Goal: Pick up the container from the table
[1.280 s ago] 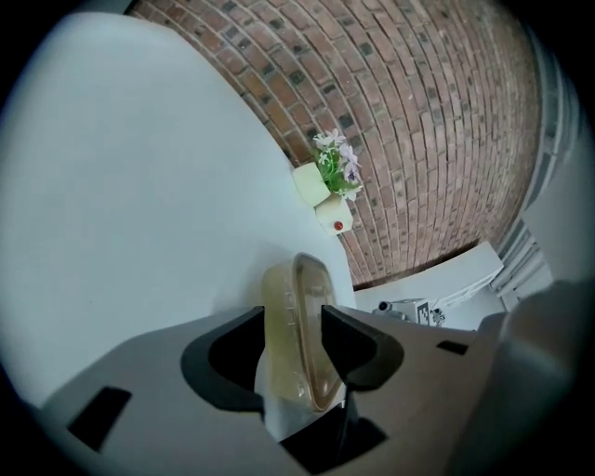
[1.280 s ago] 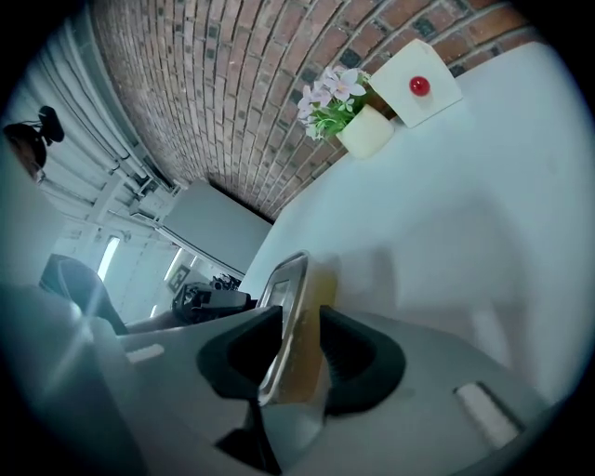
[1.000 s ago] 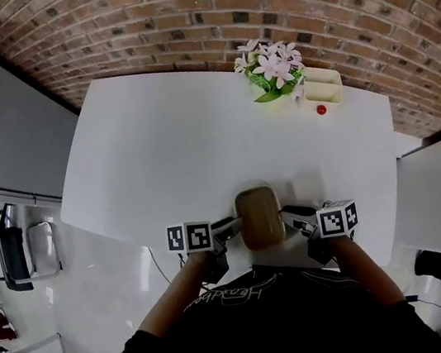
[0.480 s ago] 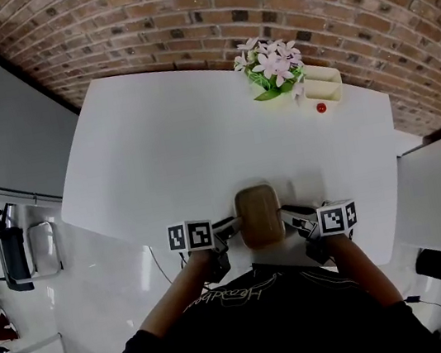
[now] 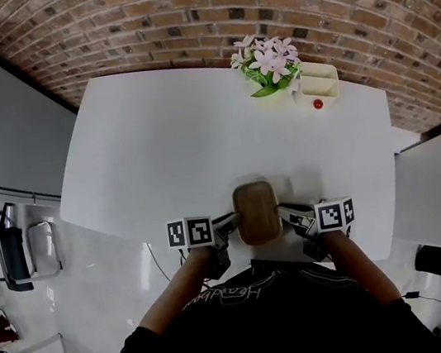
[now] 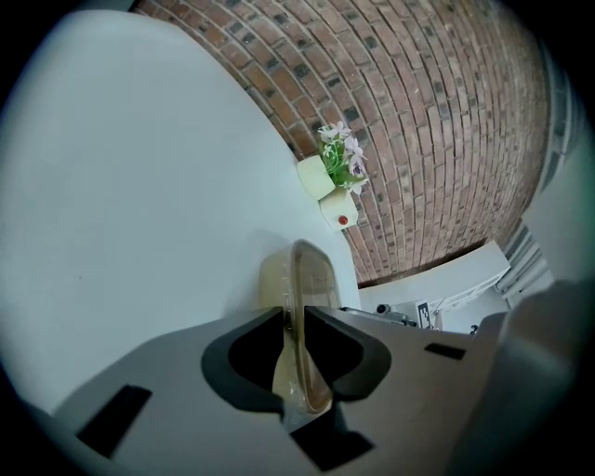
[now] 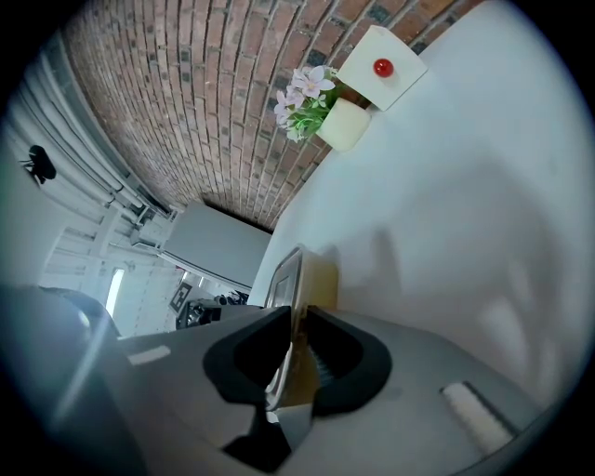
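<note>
1. Tan plastic sits in both of your tools. The left tool [image 6: 290, 321] has just been closing and now pinches the container [image 5: 257, 211] by its left rim. The right tool [image 7: 296, 325] has likewise just been closing and clamps the opposite rim.
2. Your grip looks made on both sides, so the reach and the clench are done and the lift is what remains. I judge the container is resting on the counter [image 5: 156, 140] or barely off it; the views do not settle which.
3. It lies close to the counter's near edge, just in front of your body. Raise it straight up rather than drawing it toward you.
4. Beyond the container, the white counter stretches wide to the left, right and ahead. Nothing stands near either tool, and nothing shows above it.
5. Far back on the right, well apart from the container, stand the flower pot [image 5: 269, 67] and a cream box [image 5: 319, 79] with a red ball [image 5: 318, 103]. They sit near the far edge below the brick wall [image 5: 176, 11].
</note>
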`<state>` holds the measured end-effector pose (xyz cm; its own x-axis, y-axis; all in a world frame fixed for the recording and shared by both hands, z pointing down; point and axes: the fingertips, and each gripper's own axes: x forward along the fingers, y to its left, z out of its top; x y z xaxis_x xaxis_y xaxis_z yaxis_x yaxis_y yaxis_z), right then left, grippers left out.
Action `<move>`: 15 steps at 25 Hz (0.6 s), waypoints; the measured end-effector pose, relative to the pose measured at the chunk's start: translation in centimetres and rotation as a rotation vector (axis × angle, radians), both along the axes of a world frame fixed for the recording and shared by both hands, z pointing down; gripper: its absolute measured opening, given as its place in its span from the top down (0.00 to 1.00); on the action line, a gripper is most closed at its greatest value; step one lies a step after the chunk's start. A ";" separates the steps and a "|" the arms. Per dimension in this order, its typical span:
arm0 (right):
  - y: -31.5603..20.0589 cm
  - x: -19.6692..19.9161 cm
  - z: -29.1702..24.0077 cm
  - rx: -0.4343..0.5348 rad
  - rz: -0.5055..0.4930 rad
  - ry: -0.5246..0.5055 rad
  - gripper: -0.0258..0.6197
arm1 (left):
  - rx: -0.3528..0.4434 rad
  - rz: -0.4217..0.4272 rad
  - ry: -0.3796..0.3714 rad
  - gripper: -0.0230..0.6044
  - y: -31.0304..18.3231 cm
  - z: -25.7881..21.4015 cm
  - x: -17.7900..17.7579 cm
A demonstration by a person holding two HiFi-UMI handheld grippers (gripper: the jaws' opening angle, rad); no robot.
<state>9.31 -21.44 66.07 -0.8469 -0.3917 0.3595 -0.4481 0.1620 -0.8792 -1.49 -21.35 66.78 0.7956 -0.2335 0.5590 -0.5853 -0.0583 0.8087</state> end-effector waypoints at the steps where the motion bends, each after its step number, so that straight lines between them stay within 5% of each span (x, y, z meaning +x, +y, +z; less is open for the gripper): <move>1: 0.1 0.0 0.0 0.000 0.001 0.003 0.87 | 0.001 0.000 -0.002 0.84 0.0 0.0 0.0; 15: 1.1 -0.3 -0.7 0.009 0.052 0.031 0.87 | 0.010 0.009 -0.009 0.84 0.8 -0.4 -0.3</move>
